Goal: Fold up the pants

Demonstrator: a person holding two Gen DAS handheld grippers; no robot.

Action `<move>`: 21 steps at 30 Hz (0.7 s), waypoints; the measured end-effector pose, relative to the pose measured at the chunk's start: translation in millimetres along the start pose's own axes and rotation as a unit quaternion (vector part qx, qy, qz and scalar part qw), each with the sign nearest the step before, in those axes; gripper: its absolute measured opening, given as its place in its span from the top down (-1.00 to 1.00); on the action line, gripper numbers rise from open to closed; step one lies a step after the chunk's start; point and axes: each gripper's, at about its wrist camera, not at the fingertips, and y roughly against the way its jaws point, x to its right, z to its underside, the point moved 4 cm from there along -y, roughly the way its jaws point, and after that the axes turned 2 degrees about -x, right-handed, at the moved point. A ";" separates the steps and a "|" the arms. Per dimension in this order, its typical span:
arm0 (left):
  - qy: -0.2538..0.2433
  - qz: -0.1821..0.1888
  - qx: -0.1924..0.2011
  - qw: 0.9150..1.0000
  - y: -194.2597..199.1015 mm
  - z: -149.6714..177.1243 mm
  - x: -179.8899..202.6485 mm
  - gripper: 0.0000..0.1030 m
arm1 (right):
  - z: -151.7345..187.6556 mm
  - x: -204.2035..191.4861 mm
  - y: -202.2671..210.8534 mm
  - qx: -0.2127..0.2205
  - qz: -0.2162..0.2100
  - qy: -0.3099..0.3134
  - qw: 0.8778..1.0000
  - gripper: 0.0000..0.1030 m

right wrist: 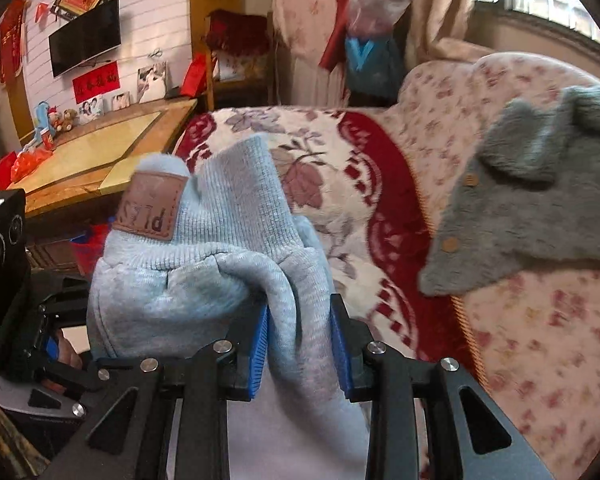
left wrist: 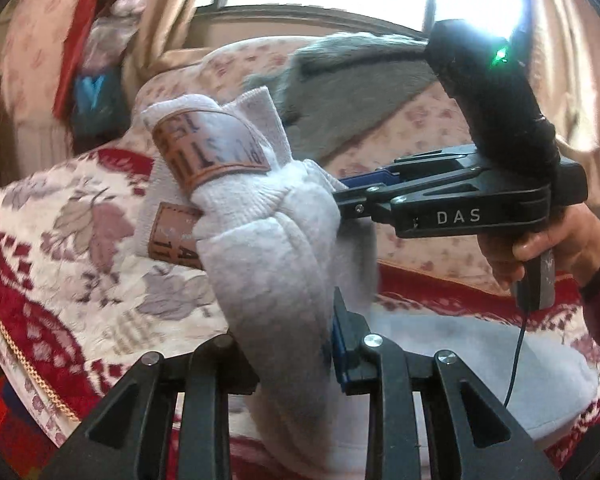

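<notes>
Both grippers are clamping the pants' cuffs, lifted off the bed.
The left gripper (left wrist: 296, 360) and right gripper (right wrist: 300, 344) are pinching the grey pants (right wrist: 204, 264) at six o'clock; folding is barely starting, with the rest trailing onto the blanket (left wrist: 60, 240).

Home bedroom: floral bed blanket (right wrist: 320, 148), wall television (right wrist: 85, 36)

The left gripper (left wrist: 296, 344) has its left finger covered by the grey pants (left wrist: 268, 280); only the right blue pad shows. The brown labels (left wrist: 212, 152) are curled and blurred, so their letters cannot be read fully. The lower part of the pants is cut off by the bottom edge. The grey fuzzy garment (right wrist: 540, 200) is blurred.
</notes>
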 end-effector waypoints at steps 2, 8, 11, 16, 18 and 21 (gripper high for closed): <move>-0.011 0.011 -0.004 1.000 -1.4 5.0 17.4 0.49 | 18.2 2.8 15.7 -0.003 0.012 -0.010 1.000 0.40; -0.087 0.009 -0.021 0.996 -17.6 49.7 89.0 0.49 | 95.4 20.6 38.7 -0.015 0.029 -0.093 0.995 0.40; -0.114 0.007 -0.027 0.993 -26.2 70.8 114.8 0.49 | 147.1 34.9 40.8 -0.031 0.036 -0.156 0.987 0.40; -0.151 0.031 -0.063 0.986 -45.7 109.0 151.7 -0.02 | 233.5 58.8 38.5 -0.110 0.071 -0.253 0.959 0.37; -0.158 0.053 -0.074 0.983 -46.1 120.6 163.3 -0.38 | 255.3 65.7 48.4 -0.125 0.100 -0.271 0.949 0.36; -0.167 0.074 -0.071 0.981 -34.8 126.8 174.0 -0.51 | 276.7 73.3 78.2 -0.116 0.123 -0.310 0.936 0.19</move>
